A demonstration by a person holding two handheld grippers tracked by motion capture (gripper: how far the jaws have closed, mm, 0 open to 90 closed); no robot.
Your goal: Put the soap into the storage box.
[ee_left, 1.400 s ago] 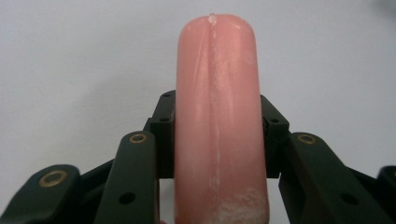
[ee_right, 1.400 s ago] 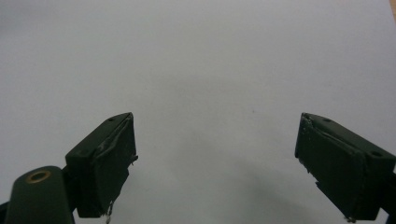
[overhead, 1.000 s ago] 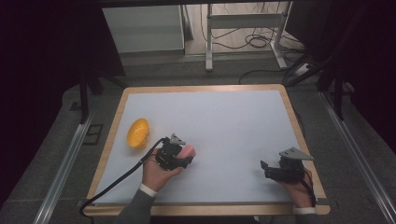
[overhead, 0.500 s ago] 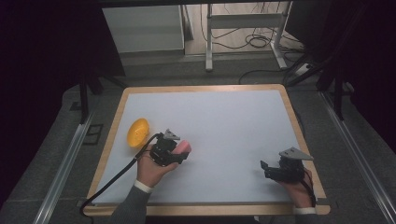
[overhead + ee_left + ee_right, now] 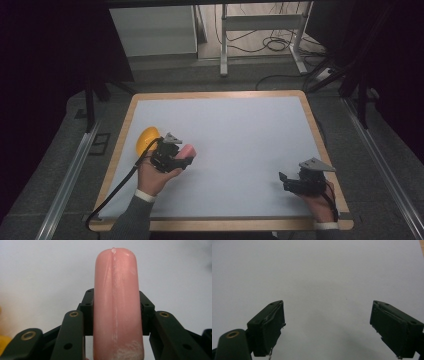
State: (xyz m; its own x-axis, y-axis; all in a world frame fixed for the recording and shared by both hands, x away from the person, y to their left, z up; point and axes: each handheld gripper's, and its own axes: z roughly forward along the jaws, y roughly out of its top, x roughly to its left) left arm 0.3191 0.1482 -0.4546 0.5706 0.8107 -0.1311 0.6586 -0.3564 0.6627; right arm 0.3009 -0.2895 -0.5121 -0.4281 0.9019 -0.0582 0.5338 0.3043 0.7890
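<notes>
A pink sausage-shaped object (image 5: 116, 305) stands lengthwise between my left gripper's jaws, which are shut on it. In the high view the left gripper (image 5: 182, 156) holds the pink object (image 5: 188, 150) just above the white table at its left side. A yellow rounded object (image 5: 146, 138) lies on the table directly behind and left of that gripper, partly hidden by it. My right gripper (image 5: 283, 181) rests near the table's front right corner; in the right gripper view its jaws (image 5: 327, 325) stand wide apart with nothing between them.
The white tabletop (image 5: 235, 135) has a wooden rim (image 5: 215, 94). A black cable (image 5: 112, 192) trails from the left gripper over the front left edge. Beyond the table's far side stand a white cabinet (image 5: 152, 30) and metal stand legs (image 5: 260, 30).
My left gripper, holding the pink object, has moved left and slightly away from the person, closer to the yellow object. The right gripper has stayed in place.
</notes>
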